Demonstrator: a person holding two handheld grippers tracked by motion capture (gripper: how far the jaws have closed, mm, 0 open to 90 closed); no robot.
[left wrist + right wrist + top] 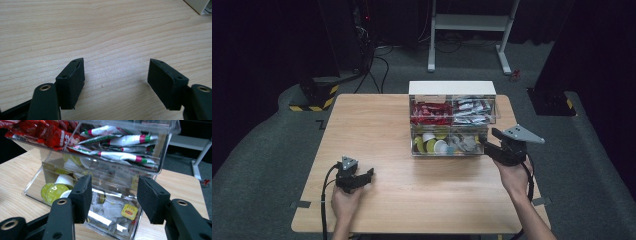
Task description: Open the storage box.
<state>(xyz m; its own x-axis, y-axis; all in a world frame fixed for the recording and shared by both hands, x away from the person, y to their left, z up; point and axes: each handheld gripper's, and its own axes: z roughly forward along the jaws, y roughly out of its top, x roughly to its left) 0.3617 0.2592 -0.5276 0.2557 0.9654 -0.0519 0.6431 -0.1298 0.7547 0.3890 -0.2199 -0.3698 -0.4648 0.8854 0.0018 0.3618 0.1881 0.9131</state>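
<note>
A clear plastic organiser (452,101) with a white top stands at the back of the wooden table (372,125). Its upper level holds red packets (430,113) and silver sachets (472,111); the lower tray holds green-lidded capsules (432,145) and tea bags (464,144). My right gripper (489,140) hovers at the tray's right front corner, jaws apart. In the right gripper view, my right gripper (113,192) frames the tea bags (110,210) with nothing pinched; capsules (53,191) lie left. My left gripper (364,176) rests low near the table's front left; in its own view the left gripper (116,72) is open over bare wood.
A corner of the organiser (200,5) peeks in at the top right of the left gripper view. Behind the table stand a white frame (469,30) and dark equipment with cables (362,45). Grey carpet surrounds the table.
</note>
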